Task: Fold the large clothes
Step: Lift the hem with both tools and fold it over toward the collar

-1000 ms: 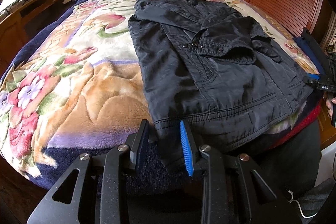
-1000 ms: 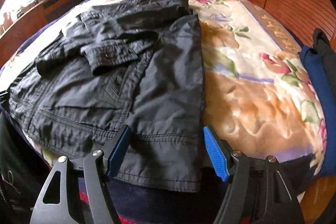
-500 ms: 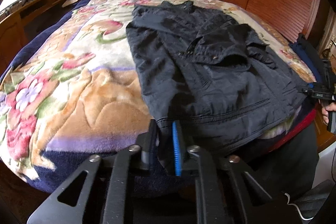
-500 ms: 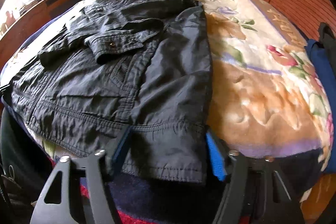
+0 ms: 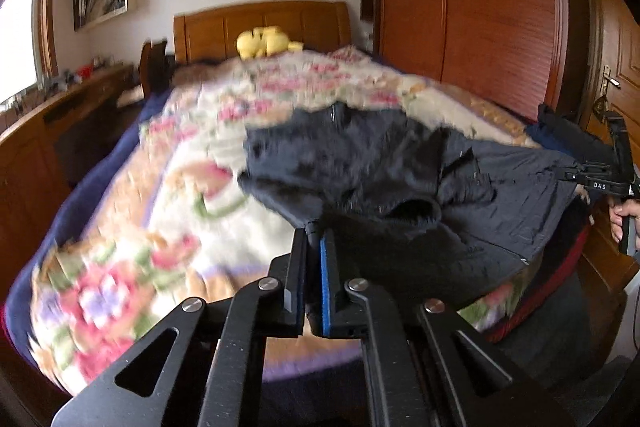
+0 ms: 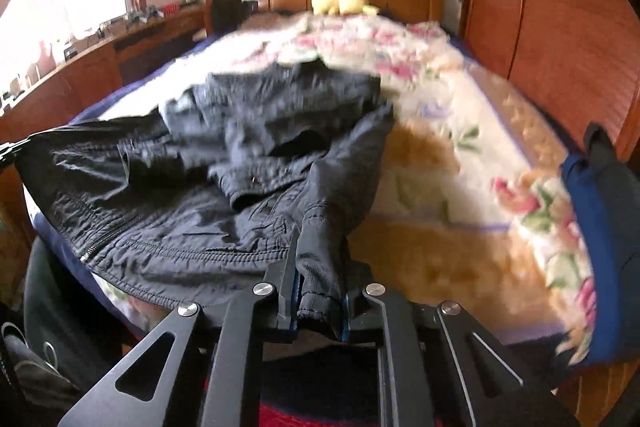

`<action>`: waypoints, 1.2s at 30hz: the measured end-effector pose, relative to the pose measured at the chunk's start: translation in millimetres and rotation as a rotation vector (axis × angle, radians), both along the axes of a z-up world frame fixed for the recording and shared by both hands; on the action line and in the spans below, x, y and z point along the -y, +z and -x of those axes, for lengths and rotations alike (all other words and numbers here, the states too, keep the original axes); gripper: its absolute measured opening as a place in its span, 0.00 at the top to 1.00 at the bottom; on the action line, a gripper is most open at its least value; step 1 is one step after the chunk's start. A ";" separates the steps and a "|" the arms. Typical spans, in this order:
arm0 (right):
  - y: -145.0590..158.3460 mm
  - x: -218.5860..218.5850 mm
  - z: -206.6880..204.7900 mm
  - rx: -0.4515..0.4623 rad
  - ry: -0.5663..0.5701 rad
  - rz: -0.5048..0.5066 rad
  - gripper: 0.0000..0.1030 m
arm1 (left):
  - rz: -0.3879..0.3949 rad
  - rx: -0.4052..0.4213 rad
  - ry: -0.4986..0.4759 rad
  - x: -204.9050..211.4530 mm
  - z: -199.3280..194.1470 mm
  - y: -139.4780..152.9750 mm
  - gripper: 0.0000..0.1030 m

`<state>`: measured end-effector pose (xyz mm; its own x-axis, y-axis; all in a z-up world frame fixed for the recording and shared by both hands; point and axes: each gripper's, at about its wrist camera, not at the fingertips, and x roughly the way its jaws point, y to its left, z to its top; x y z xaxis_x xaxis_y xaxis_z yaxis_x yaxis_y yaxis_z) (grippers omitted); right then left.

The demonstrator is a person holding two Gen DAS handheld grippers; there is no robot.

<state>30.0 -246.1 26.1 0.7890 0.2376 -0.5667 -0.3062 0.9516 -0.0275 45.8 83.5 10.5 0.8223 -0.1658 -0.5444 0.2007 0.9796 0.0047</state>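
black jacket (image 5: 400, 171) lifted off floral blanket (image 5: 172, 187)
left gripper (image 5: 314, 239) and right gripper (image 6: 318, 283) each clench a hem corner.

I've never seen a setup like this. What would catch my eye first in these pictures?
Most striking is the crumpled black zip-up jacket lifted off the near end of the bed, its hem pinched at both corners: the left hand-held gripper is shut on one, the right hand-held gripper on the other. Beneath it spreads a plush floral blanket, blurred by motion. A yellow stuffed toy sits by the wooden headboard.
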 end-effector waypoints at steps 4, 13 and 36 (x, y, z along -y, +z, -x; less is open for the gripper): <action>29.9 7.0 19.5 0.084 -0.001 -0.017 0.88 | -0.005 0.085 -0.007 -6.1 8.5 38.7 0.94; 72.7 30.7 78.4 0.225 0.010 -0.051 0.88 | -0.001 0.191 -0.028 -10.2 41.9 86.9 0.95; 44.8 27.6 32.4 0.262 0.044 0.017 0.89 | -0.006 0.171 0.030 -29.8 -41.7 61.3 0.95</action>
<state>-2.3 -273.7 71.0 0.8986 0.2665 -0.3486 -0.3272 0.9363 -0.1274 87.5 113.2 71.8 0.9077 -0.1369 -0.3967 0.1672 0.9850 0.0426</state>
